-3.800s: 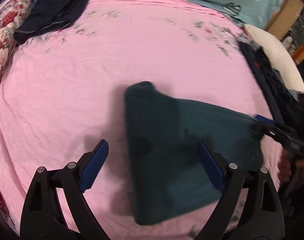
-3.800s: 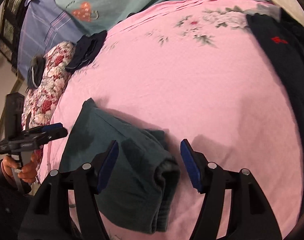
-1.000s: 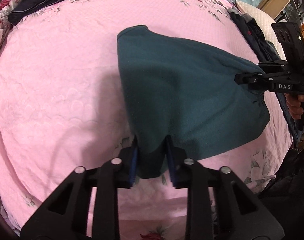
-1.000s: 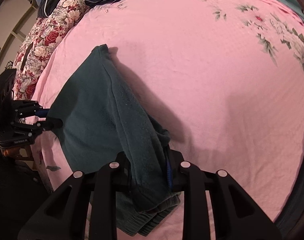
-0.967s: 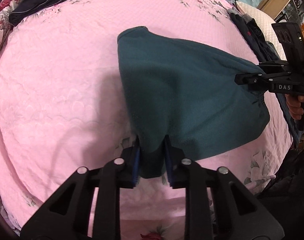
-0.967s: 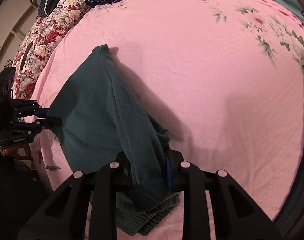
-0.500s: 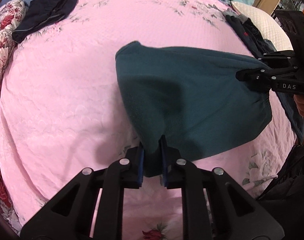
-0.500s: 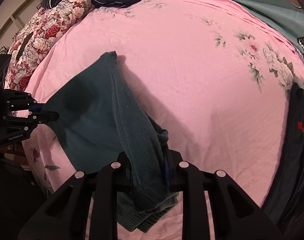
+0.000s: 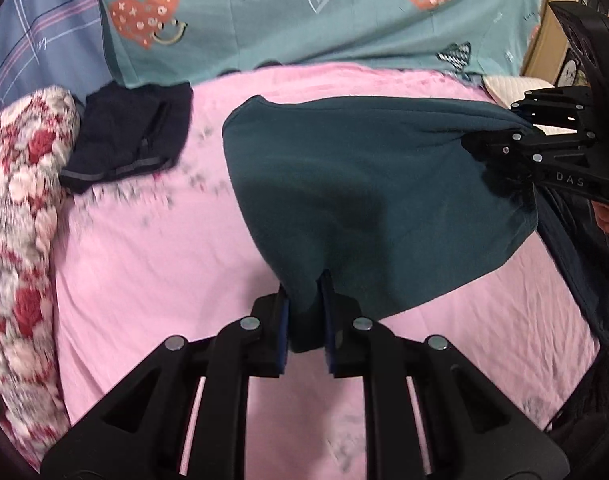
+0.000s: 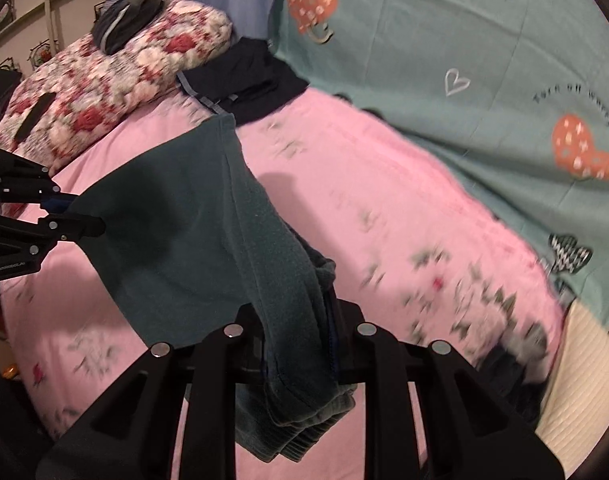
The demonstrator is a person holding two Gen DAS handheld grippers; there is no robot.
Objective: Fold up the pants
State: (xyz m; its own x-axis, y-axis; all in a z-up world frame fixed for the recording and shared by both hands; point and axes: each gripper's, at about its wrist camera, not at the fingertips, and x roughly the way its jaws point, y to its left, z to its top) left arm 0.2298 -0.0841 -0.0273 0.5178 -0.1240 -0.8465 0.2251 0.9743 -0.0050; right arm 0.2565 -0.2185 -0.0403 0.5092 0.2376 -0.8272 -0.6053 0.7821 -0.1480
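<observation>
Teal fleece pants point(image 9: 368, 184) hang pinched in my left gripper point(image 9: 306, 320) and right gripper point(image 10: 296, 344); I should fold them level, edges matched.

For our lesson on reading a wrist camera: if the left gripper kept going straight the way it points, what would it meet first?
The left gripper is shut on the dark green pants, so that cloth already fills its line. Past the hanging fabric it would probably meet the pink bedsheet, though depth is hard to judge here.
</observation>
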